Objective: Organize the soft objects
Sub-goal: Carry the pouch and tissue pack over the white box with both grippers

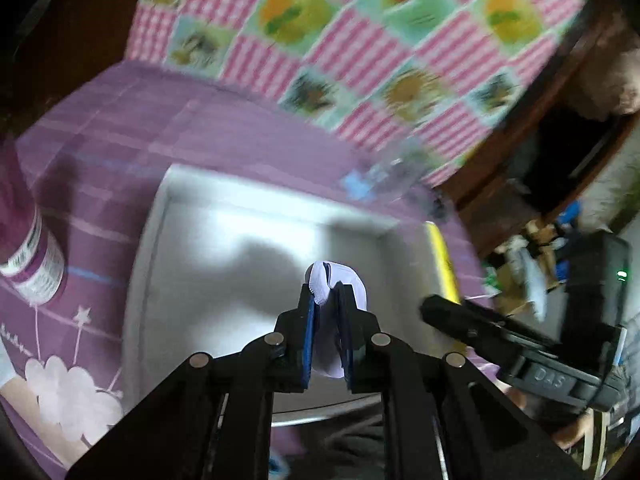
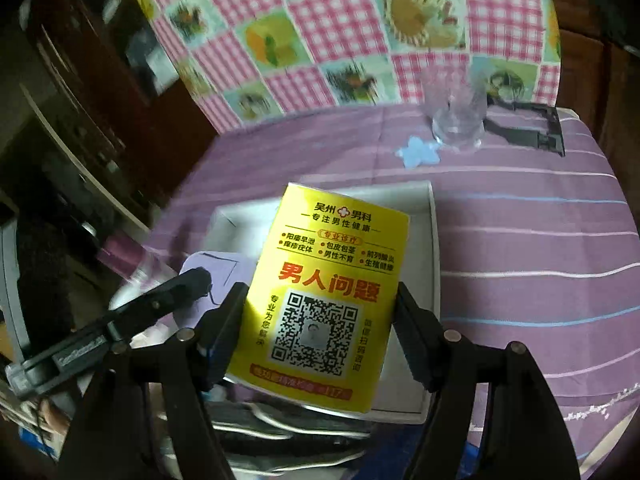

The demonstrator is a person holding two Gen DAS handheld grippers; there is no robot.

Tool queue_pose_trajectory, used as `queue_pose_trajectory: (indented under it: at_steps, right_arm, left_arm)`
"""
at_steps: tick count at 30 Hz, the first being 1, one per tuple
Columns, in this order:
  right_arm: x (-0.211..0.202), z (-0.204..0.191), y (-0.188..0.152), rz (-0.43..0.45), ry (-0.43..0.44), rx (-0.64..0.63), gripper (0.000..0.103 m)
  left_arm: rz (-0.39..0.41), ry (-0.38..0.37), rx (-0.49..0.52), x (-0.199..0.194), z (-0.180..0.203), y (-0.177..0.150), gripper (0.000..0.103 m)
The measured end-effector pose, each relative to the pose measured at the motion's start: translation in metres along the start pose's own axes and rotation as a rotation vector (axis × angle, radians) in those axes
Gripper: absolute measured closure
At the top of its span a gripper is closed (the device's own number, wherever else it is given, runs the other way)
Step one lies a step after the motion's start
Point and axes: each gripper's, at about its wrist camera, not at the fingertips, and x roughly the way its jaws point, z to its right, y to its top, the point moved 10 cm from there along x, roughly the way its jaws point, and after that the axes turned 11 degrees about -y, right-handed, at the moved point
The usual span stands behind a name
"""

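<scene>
My left gripper (image 1: 327, 300) is shut on a pale lilac soft cloth (image 1: 340, 280) and holds it over the white open box (image 1: 160, 240) on the purple tablecloth. My right gripper (image 2: 320, 300) is shut on a yellow tissue pack (image 2: 324, 292) printed with red text and a QR code, held over the same white box (image 2: 434, 240). The yellow pack's edge (image 1: 440, 256) and the right gripper's finger (image 1: 460, 316) show at the right of the left wrist view. The lilac cloth (image 2: 218, 272) and the left gripper's finger (image 2: 188, 284) show at the left of the right wrist view.
A purple-labelled bottle (image 1: 28, 240) stands left of the box. A clear glass (image 2: 456, 112), a blue flower shape (image 2: 418, 152) and a black frame part (image 2: 536, 132) lie at the table's far side. A pink checked cloth (image 2: 320, 20) hangs behind.
</scene>
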Motion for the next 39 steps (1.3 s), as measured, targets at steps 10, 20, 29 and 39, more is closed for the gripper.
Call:
queue_pose_trajectory:
  at_steps: [10, 20, 29, 39]
  right_arm:
    - [0.026, 0.006, -0.016, -0.076, 0.058, 0.000, 0.015]
    - [0.017, 0.013, -0.013, -0.126, 0.112, 0.170, 0.012]
    - [-0.004, 0.016, -0.007, -0.067, 0.017, 0.117, 0.038]
    - [0.020, -0.002, -0.022, -0.154, 0.048, 0.092, 0.056]
  left_arm:
    - [-0.144, 0.057, -0.085, 0.020, -0.044, -0.031, 0.093]
    - [-0.178, 0.104, -0.047, 0.018, -0.044, -0.034, 0.091]
    - [-0.209, 0.138, -0.023, 0.019, -0.047, -0.038, 0.091]
    - [-0.226, 0.079, -0.028, 0.022, -0.035, -0.041, 0.091]
